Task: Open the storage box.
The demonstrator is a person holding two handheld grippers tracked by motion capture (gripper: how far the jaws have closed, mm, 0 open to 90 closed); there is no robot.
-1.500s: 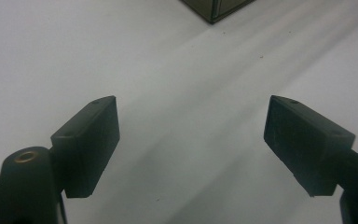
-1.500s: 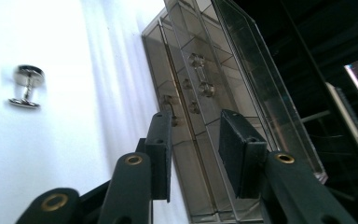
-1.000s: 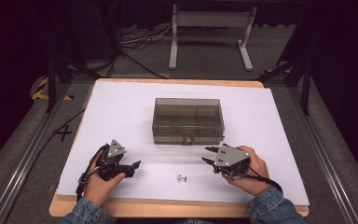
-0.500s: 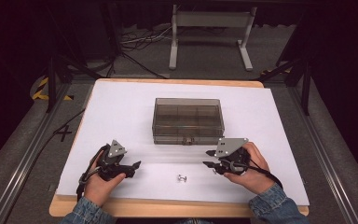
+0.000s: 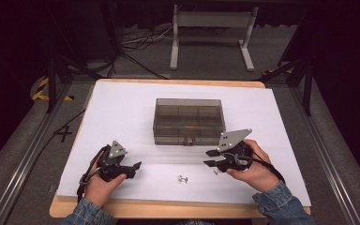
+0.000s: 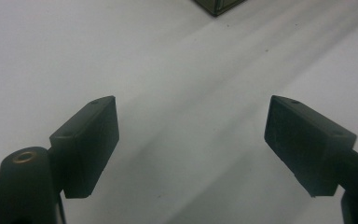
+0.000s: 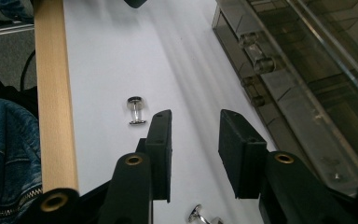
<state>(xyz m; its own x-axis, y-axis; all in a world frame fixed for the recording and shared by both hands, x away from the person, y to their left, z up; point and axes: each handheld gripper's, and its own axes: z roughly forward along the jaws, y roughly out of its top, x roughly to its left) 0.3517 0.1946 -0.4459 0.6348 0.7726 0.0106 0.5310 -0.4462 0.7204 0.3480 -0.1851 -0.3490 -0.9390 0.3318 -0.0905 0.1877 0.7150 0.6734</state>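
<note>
**At the near edge of the table: square up on the stud before you squeeze**

Near left, your left gripper (image 5: 135,168) rests low over the bare white table (image 5: 122,108) with its jaws spread wide and nothing between them. Leave it parked there, or ready it for the box.

Near centre lie 2 small metal studs. The left stud (image 5: 183,178) lies by itself, well apart from both grippers. Behind them, at centre far, the smoky compartment box (image 5: 189,121) appears to have its lid down, so judge it as needing opening before anything goes in.

The right stud (image 5: 215,171) lies just beside your right gripper (image 5: 207,158), whose jaws stand about half apart and have just been closing, with nothing between the pads. In the right gripper view that stud sits back under the jaw arms, behind the pads. So draw the gripper back to the right, tip the pads down until they straddle the stud's shank, then close slowly. It looks small and smooth, so a skewed pinch could flick it away.
</note>
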